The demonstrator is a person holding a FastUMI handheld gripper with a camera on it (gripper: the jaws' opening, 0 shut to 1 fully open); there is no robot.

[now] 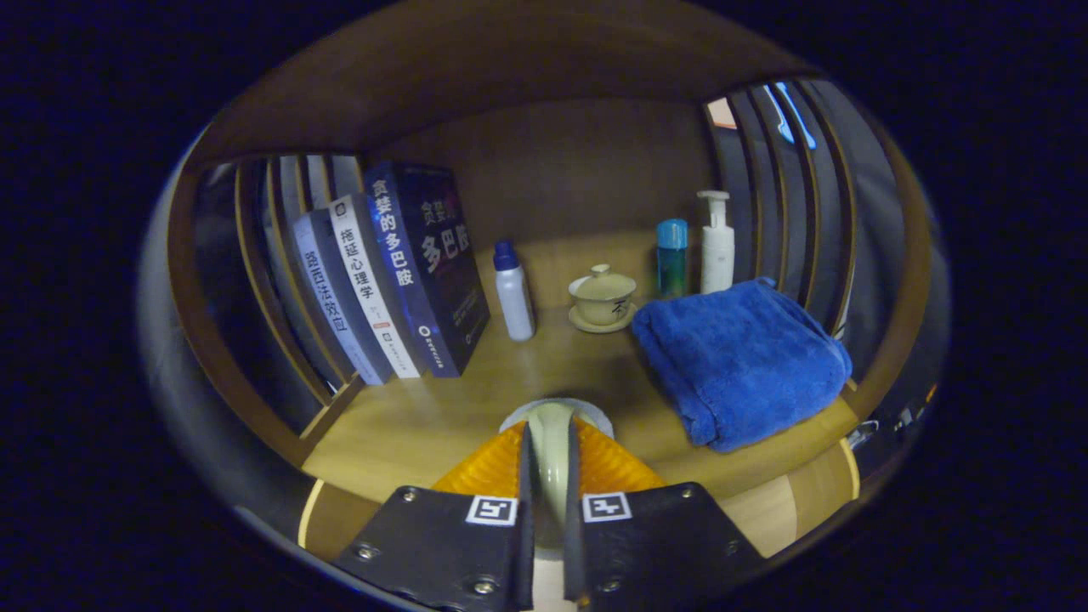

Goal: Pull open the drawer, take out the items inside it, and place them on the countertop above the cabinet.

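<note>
Cup: a pale ceramic cup [551,442] sits edge-on between the two fingers of the claw [550,476], its rim just above the bench [425,425]; whether it touches the wood I cannot tell.
Claw: clenched on the cup, both fingers pressing on its sides, with only the cup filling the narrow gap between them.
Bench: light wooden countertop inside a nook with a brown back wall and slatted wooden sides.
Blue towel: folded towel [739,365] lying flat on the bench, to the right of the cup and a little beyond it, apart from it.
Lidded teacup: small cream lidded cup on a saucer [602,297], well beyond the held cup, just left of the towel's far corner.
White bottle, blue cap: bottle [513,293] standing upright beyond the cup and to its left, beside the books.
Books: four books [391,272] standing and leaning left, further left of the cup than the bottle.
Teal bottle: bottle [671,257] upright behind the towel.
Pump bottle: white pump bottle [716,244] upright, just right of the teal one.
</note>
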